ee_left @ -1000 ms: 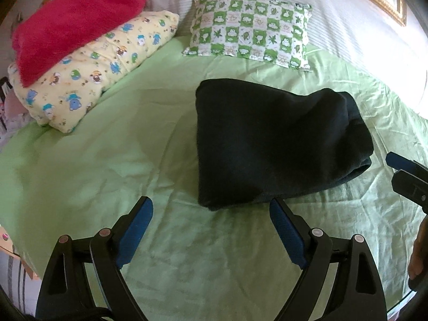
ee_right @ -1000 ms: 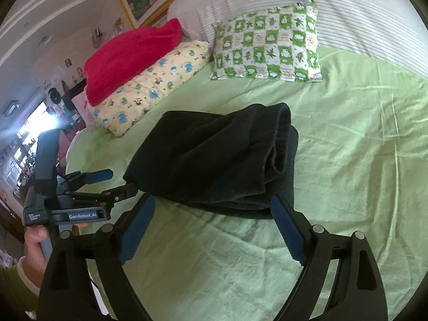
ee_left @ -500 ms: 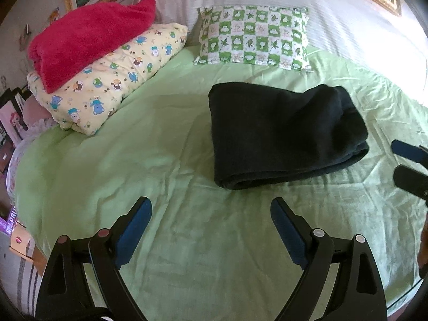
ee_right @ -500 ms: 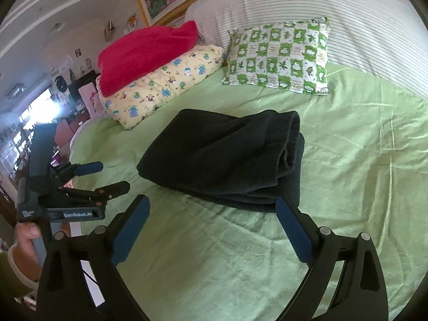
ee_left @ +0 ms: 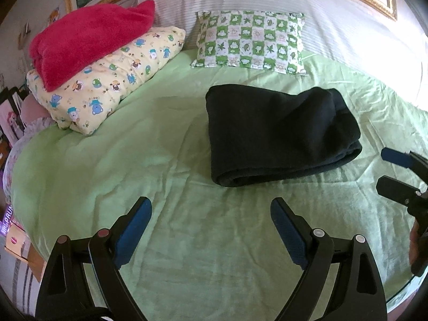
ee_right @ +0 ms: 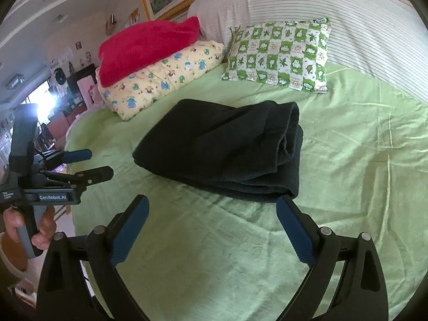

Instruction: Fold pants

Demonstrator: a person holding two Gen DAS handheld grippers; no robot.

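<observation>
The dark navy pants [ee_left: 278, 133] lie folded in a thick rectangle on the green bed sheet [ee_left: 133, 160]; they also show in the right wrist view [ee_right: 224, 149]. My left gripper [ee_left: 211, 214] is open and empty, held above the sheet in front of the pants and apart from them. My right gripper [ee_right: 214, 211] is open and empty, just short of the pants' near edge. The right gripper also shows at the right edge of the left wrist view [ee_left: 393, 171]. The left gripper shows in a hand at the left of the right wrist view [ee_right: 88, 163].
A green checked pillow [ee_left: 251, 41] lies behind the pants. A yellow cartoon pillow [ee_left: 107, 80] with a red blanket [ee_left: 85, 37] on it lies at the back left. A white striped headboard cover [ee_right: 334, 8] runs behind. The bed's edge curves at the left [ee_left: 16, 176].
Both grippers have drawn back from the folded pants and risen, so the pants look smaller and farther. The pants have not moved. Both stay open.
</observation>
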